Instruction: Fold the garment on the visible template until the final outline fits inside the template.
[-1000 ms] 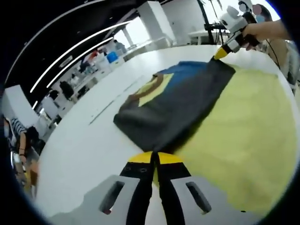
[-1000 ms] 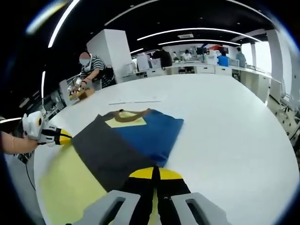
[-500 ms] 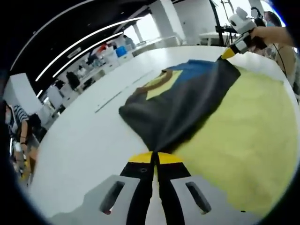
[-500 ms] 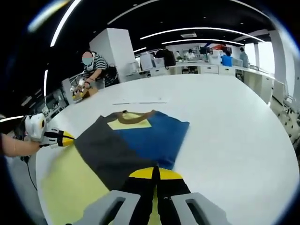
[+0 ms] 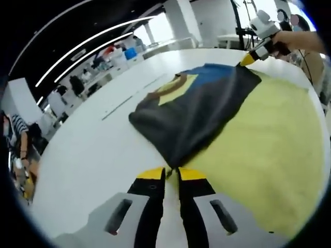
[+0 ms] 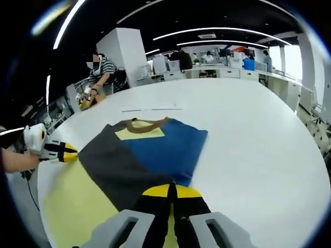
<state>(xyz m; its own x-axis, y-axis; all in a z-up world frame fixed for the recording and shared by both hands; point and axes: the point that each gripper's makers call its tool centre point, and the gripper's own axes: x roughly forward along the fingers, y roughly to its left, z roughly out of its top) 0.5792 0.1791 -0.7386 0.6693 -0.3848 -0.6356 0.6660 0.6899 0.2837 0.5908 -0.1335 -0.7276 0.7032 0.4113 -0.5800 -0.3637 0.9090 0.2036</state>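
Note:
The garment (image 5: 191, 111) lies partly on the yellow template (image 5: 269, 155). Its dark grey layer is folded over a blue part with a brown collar (image 5: 168, 88). In the left gripper view my left gripper (image 5: 171, 174) stands slightly open, and the grey corner ends right at its tips. Across the garment, my right gripper (image 5: 247, 58) pinches the far grey corner. In the right gripper view my right gripper (image 6: 171, 191) is shut on the grey edge of the garment (image 6: 129, 165). My left gripper (image 6: 67, 152) sits at the left corner, by the template (image 6: 77, 206).
The white table (image 5: 88, 155) spreads wide to the left of the garment, with a thin dark line (image 6: 152, 109) marked beyond the collar. A hand (image 5: 297, 37) holds the right gripper. A person (image 6: 101, 75) stands at desks past the table's far edge.
The left gripper's jaws have parted a little at the grey corner. The grey layer has sunk flatter onto the garment. The right gripper keeps its hold.

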